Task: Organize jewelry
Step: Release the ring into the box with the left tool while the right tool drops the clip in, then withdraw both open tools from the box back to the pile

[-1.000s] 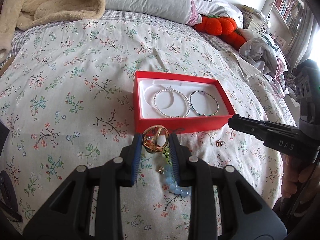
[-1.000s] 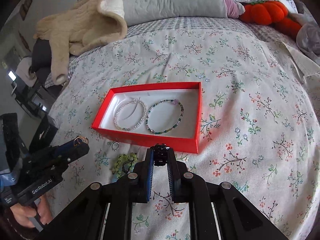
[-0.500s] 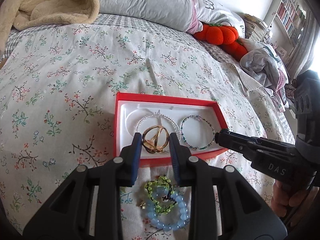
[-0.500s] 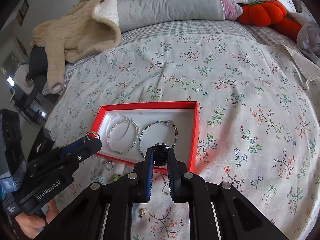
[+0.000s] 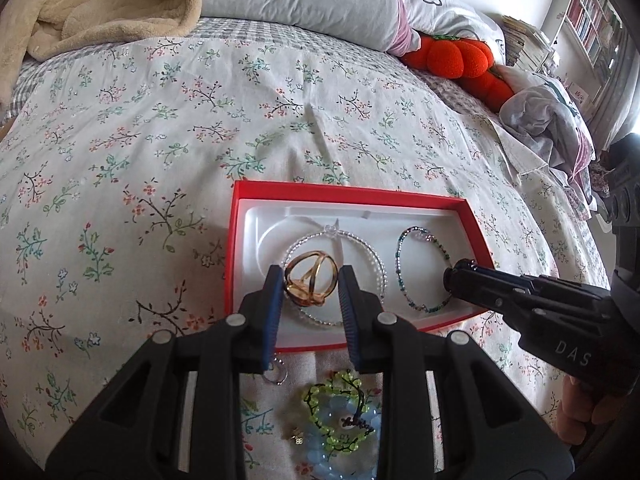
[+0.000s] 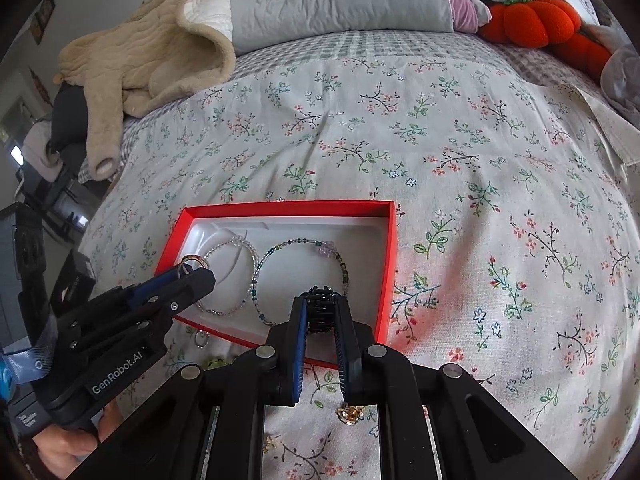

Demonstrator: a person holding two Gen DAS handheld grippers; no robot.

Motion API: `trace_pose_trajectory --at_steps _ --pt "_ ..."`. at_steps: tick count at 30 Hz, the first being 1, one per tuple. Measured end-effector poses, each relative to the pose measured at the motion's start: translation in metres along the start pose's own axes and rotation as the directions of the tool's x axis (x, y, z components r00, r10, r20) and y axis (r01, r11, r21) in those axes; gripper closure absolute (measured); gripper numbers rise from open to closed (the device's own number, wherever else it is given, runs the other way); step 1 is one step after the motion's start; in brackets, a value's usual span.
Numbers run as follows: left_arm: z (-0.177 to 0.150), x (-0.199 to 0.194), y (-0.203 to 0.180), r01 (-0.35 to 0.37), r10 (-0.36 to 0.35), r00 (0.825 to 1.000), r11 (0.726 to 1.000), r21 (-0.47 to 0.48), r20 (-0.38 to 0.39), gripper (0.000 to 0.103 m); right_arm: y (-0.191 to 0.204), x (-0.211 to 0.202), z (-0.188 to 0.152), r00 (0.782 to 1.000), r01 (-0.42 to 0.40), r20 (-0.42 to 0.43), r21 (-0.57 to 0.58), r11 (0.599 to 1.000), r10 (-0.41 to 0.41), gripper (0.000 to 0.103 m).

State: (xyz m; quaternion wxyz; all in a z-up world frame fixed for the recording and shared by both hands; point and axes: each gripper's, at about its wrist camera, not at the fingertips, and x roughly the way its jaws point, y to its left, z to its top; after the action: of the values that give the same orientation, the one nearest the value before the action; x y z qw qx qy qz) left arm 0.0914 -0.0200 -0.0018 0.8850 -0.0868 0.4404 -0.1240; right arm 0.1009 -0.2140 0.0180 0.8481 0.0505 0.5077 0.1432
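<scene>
Only in the right wrist view, black beaded bracelet (image 6: 320, 309) between fingers (image 6: 299, 344).

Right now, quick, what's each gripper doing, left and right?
Left gripper: shut on the gold ring, over the red box.
Right gripper: shut on a small black beaded piece, over the same box.

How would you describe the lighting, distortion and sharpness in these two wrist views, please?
Left wrist view: soft daylight, blown out at the right edge; strong fisheye bends the bed; the gold ring and red box are sharp. Right wrist view: same barrel warp and dark corners; a red glow from the box wall tints the sheet; the near beads at the bottom edge look soft.
</scene>
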Motion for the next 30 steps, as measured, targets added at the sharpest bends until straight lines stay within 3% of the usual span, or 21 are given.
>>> trace_pose_trajectory --at_steps 8,23,28,30 --pt "0.000 -0.006 -0.005 -0.014 0.014 1.000 1.000 0.023 0.003 0.071 0.002 -0.004 0.001 0.999 -0.032 -0.006 -0.001 0.999 0.032 0.088" --pt "-0.008 -0.033 -0.013 -0.039 0.038 0.999 0.998 0.045 0.013 0.045 0.003 -0.042 -0.010 0.999 -0.036 0.028 -0.017 0.999 0.036 0.081" --pt "-0.016 -0.043 -0.015 -0.053 0.053 0.999 0.997 0.050 0.011 0.039 0.002 -0.051 -0.019 0.999 -0.029 0.033 -0.013 0.999 0.029 0.067" --pt "-0.019 -0.045 -0.016 -0.059 0.058 0.998 0.997 0.053 0.007 0.036 0.001 -0.055 -0.023 0.999 -0.030 0.040 -0.007 1.000 0.031 0.045"
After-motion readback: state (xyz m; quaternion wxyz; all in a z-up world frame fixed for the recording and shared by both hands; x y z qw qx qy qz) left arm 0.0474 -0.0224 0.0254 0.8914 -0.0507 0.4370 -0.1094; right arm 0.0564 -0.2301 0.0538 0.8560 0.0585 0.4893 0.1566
